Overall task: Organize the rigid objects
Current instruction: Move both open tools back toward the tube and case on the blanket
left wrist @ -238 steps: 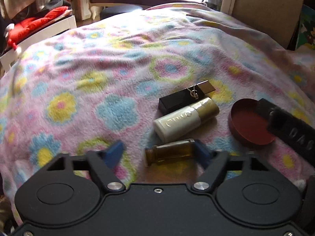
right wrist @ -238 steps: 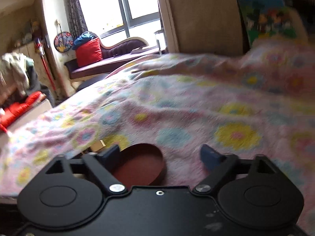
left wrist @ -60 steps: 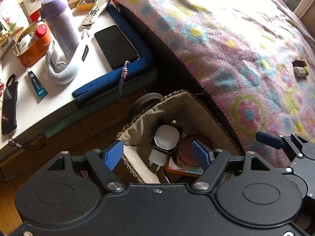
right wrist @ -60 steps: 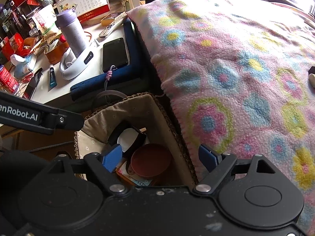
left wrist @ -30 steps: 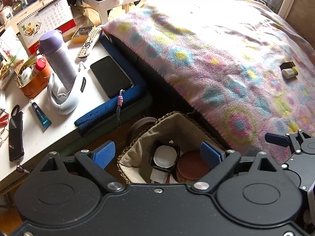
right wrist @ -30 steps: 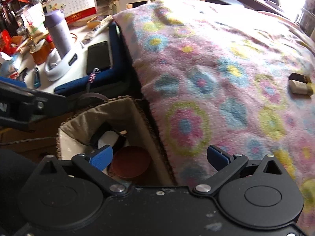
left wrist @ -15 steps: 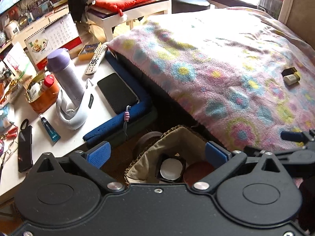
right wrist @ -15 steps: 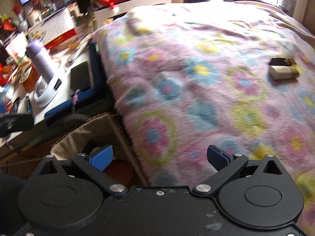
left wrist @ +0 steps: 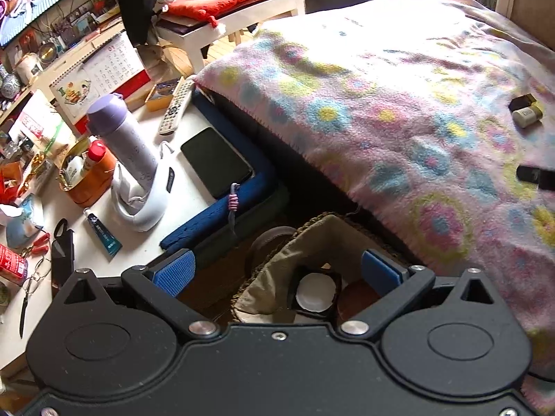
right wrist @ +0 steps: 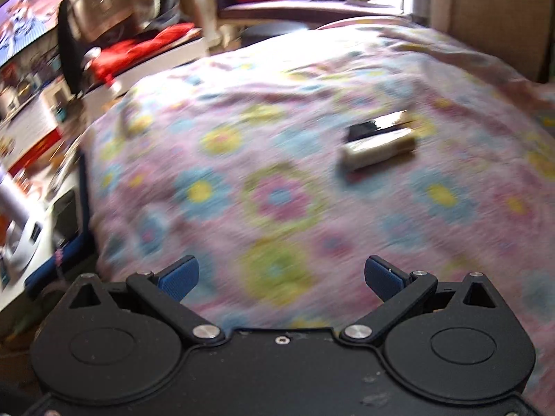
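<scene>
My left gripper (left wrist: 277,270) hangs open and empty over a woven basket (left wrist: 322,235) beside the bed. In the basket lie a black box with a white round face (left wrist: 315,293) and a red-brown round lid (left wrist: 353,298). Far right on the flowered blanket (left wrist: 399,104) lie a white-and-gold bottle (left wrist: 527,116) and a black box (left wrist: 522,101), touching. My right gripper (right wrist: 279,279) is open and empty above the blanket, and the white-and-gold bottle (right wrist: 378,150) with the black box (right wrist: 376,126) behind it lies ahead of it, blurred. One black finger of the right gripper (left wrist: 536,175) shows at the right edge of the left wrist view.
A cluttered white side table (left wrist: 86,253) stands left of the bed with a purple flask (left wrist: 121,138), a phone (left wrist: 215,161), a remote (left wrist: 177,105), an orange cup (left wrist: 88,176) and a tube (left wrist: 102,232). A blue cushion (left wrist: 225,208) edges the table. A white chair with red cushions (left wrist: 222,3) stands beyond.
My right gripper has swung from over the basket out across the blanket toward the bottle and black box. My left gripper's jaws have widened a little and it tilted up slightly above the basket.
</scene>
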`<action>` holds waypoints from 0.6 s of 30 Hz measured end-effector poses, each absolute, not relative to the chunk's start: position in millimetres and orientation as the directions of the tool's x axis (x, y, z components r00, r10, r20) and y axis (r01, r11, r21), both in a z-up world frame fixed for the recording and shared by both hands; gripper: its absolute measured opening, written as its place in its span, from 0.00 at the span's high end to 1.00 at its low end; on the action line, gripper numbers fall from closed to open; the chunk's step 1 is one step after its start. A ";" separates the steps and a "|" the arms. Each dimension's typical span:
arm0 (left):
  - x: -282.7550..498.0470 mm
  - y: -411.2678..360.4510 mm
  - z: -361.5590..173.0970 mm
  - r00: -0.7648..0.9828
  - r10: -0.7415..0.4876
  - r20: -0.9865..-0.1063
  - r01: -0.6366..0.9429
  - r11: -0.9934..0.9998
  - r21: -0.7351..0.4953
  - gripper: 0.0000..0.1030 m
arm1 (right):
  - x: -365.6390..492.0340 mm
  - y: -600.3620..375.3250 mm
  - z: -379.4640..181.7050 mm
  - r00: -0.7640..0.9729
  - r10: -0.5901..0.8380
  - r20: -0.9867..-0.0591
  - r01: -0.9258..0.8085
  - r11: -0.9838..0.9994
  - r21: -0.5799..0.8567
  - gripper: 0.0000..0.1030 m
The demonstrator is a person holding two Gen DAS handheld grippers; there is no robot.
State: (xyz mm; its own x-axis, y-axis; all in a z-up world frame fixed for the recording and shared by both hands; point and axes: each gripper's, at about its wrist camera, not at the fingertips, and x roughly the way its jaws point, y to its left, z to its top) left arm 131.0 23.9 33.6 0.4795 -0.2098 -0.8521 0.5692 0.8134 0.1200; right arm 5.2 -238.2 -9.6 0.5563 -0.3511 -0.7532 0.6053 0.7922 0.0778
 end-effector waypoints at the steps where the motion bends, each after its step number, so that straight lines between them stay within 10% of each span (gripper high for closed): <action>1: 129.9 21.4 33.5 0.477 -0.207 -0.854 0.573 0.810 0.124 0.04 | 2.8 -245.4 -8.8 0.555 -0.368 -0.746 0.617 0.784 0.072 0.01; 18: 115.2 -91.2 50.3 0.392 -0.291 -0.873 0.683 0.728 0.064 0.04 | -27.3 -389.3 8.8 0.480 -0.574 -0.663 0.830 0.541 0.134 0.01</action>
